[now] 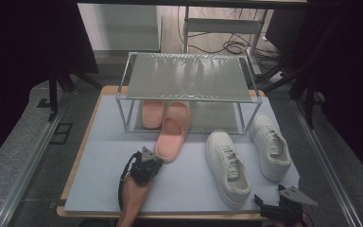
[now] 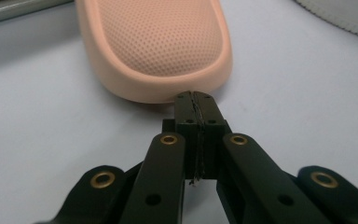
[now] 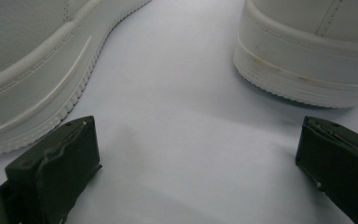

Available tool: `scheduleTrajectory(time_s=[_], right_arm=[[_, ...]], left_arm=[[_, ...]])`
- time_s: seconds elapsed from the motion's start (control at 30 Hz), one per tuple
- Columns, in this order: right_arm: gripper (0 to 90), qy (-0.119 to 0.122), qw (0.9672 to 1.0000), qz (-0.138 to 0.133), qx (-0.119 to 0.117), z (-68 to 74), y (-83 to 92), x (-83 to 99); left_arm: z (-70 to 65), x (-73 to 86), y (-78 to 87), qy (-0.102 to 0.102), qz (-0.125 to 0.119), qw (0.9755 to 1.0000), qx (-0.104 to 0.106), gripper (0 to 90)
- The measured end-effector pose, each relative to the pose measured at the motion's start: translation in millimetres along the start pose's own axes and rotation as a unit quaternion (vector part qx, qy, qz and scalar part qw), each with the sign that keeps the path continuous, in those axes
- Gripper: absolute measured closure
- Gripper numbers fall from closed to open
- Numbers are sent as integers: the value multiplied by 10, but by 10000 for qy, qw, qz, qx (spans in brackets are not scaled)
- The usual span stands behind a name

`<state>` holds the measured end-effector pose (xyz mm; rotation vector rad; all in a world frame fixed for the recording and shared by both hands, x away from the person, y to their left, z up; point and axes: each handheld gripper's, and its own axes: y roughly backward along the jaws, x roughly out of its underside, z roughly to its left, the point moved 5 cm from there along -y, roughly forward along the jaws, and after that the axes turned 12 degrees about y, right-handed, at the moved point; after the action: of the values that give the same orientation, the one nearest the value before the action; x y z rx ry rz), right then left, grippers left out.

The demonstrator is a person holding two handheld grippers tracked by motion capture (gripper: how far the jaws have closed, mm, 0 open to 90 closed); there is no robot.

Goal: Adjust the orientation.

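Observation:
A pink slipper [image 1: 171,137] lies on the pale mat, its toe end under the low shelf of a metal rack [image 1: 187,78]; a second pink slipper [image 1: 151,113] rests on that shelf. My left gripper [image 1: 154,161] is shut, its tips touching the heel edge of the near slipper [image 2: 158,46], nothing between the jaws. Two white sneakers [image 1: 228,168] [image 1: 270,145] lie to the right. My right gripper [image 1: 269,206] stands open at the mat's front right edge, one sneaker's sole [image 3: 32,84] on one side and the other's heel [image 3: 307,60] ahead, its jaws empty.
The pale mat [image 1: 104,175] lies on a wooden table with a bare stretch at the left. The rack's top shelf is bare. Dark curtains flank the table, and cables lie on the floor behind the rack.

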<state>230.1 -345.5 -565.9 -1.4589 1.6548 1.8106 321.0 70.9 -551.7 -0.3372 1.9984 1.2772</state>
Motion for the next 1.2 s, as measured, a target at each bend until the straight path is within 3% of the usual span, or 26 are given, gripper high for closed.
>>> scheduleTrajectory(time_s=[0.33,0.73,1.0,1.2], right_arm=[[0,4,10000,-1,1,-1,0,1],[0,3,10000,0,2,0,1,1],[0,5,10000,-2,0,0,1,1],[0,11,10000,-5,5,-2,1,1]], left_arm=[[-138,-125,-147,-79,-61,9999,111,892],[-106,-287,-139,73,-345,9993,76,877],[-193,-300,-203,0,-298,9995,111,872],[-177,-379,-287,-7,-288,9996,-32,874]])
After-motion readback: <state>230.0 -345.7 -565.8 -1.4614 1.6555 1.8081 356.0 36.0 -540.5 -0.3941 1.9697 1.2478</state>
